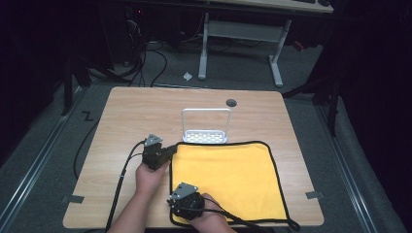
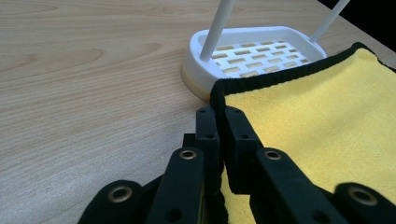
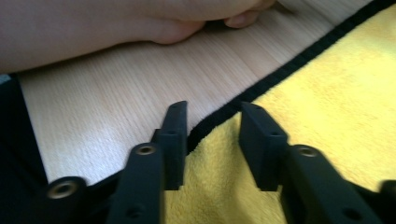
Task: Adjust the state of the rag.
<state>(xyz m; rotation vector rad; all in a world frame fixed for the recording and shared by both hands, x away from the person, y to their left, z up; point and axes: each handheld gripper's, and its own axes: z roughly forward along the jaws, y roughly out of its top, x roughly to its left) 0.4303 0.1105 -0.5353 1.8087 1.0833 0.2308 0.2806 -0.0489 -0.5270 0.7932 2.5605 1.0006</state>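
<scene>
- left gripper point(image 1: 171, 151): jaws clamped on far-left corner of yellow cloth point(image 1: 228, 177), black hem pinched between them
- cloth lies flat on table point(image 1: 126, 116), far edge touching white rack point(image 1: 205, 127)
- right gripper point(image 3: 212, 126): jaws half open, straddling near-left cloth corner, not pressing on it

White rack point(image 1: 205, 125) stands touching cloth's point(image 1: 233, 174) far edge, blocks passage there, bare table point(image 1: 131, 111) open to left, far side and right strip free

A light wooden table point(image 1: 126, 111) stands on grey carpet point(image 1: 43, 131); a white-legged desk point(image 1: 243, 36) sits behind in darkness.
</scene>
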